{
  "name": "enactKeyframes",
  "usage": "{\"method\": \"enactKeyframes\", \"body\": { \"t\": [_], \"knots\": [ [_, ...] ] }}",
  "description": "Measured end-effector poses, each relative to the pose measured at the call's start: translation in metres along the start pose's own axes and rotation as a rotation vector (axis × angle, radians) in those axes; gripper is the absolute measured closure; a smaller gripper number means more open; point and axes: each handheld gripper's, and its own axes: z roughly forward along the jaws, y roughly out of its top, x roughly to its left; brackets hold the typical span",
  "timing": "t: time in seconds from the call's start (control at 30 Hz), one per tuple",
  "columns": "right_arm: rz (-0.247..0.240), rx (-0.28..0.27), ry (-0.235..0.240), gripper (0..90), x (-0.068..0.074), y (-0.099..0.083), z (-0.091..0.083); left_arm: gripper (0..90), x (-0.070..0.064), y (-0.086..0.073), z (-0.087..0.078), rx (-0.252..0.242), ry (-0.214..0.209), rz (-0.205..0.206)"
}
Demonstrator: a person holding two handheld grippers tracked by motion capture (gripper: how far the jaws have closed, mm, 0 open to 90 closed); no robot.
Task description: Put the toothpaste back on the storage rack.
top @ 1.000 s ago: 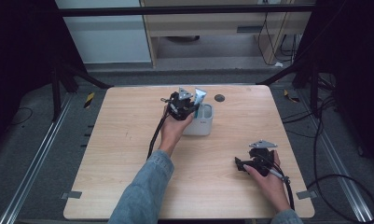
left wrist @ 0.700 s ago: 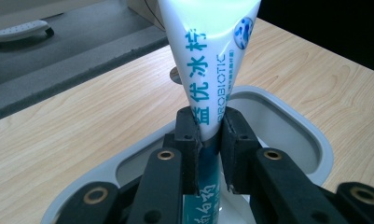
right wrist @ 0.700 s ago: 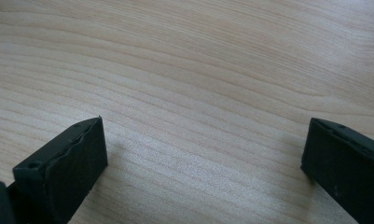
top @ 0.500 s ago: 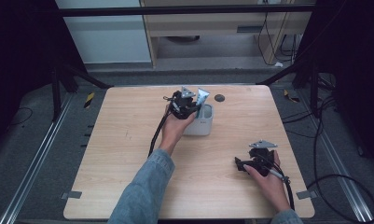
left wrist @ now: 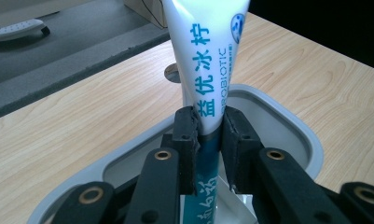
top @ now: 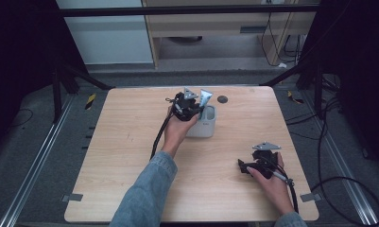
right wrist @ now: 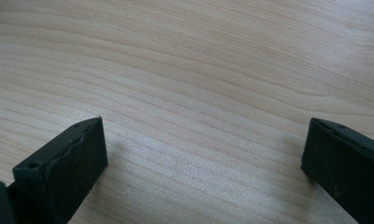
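A white tube with teal lettering [left wrist: 207, 60] stands upright in a grey cup-like holder [left wrist: 287, 123], and my left gripper [left wrist: 208, 133] is shut on the tube's lower part. In the high view the left gripper [top: 193, 105] sits over the holder [top: 207, 126] at the table's far middle, with the tube's flat end [top: 205, 97] sticking up. My right gripper [top: 243, 166] rests near the front right of the table, held in a hand. Its jaws stand wide apart over bare wood, and the gripper [right wrist: 203, 154] is open with nothing between them.
A small dark round disc [top: 222, 99] lies on the wooden table [top: 130, 156] just behind and right of the holder. Cables trail from both grippers toward the front edge. Dark frames and a cabinet stand beyond the table.
The left gripper with the tube has shifted only slightly over the holder. The right gripper has not moved.
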Motion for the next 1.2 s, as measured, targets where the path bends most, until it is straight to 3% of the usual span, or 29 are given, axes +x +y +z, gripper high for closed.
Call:
{"method": "enactKeyframes", "body": {
  "t": [0.17, 0.47, 0.6, 0.83, 1.03, 1.2],
  "knots": [
    [0.005, 0.001, 0.002, 0.4, 0.0, 0.0, 0.0, 72.8, 0.001, 0.001, -0.003, -0.005, 0.0, -0.003],
    [0.0, 0.001, 0.0, 0.4, 0.0, 0.0, 0.0, 65.8, -0.003, 0.004, -0.011, 0.002, 0.03, 0.048],
    [0.001, 0.0, -0.002, 0.4, 0.0, 0.0, 0.0, 62.5, -0.004, 0.004, -0.013, 0.003, 0.038, 0.043],
    [0.001, -0.001, -0.001, 0.4, 0.0, 0.0, 0.0, 51.9, -0.007, 0.002, -0.013, 0.02, 0.056, 0.059],
    [0.001, -0.001, 0.0, 0.4, 0.0, 0.0, 0.0, 36.6, -0.01, 0.002, -0.015, 0.034, 0.069, 0.08],
    [0.001, -0.001, -0.001, 0.4, 0.0, 0.0, 0.0, 30.3, -0.011, 0.002, -0.018, 0.036, 0.052, 0.082]
  ]
}}
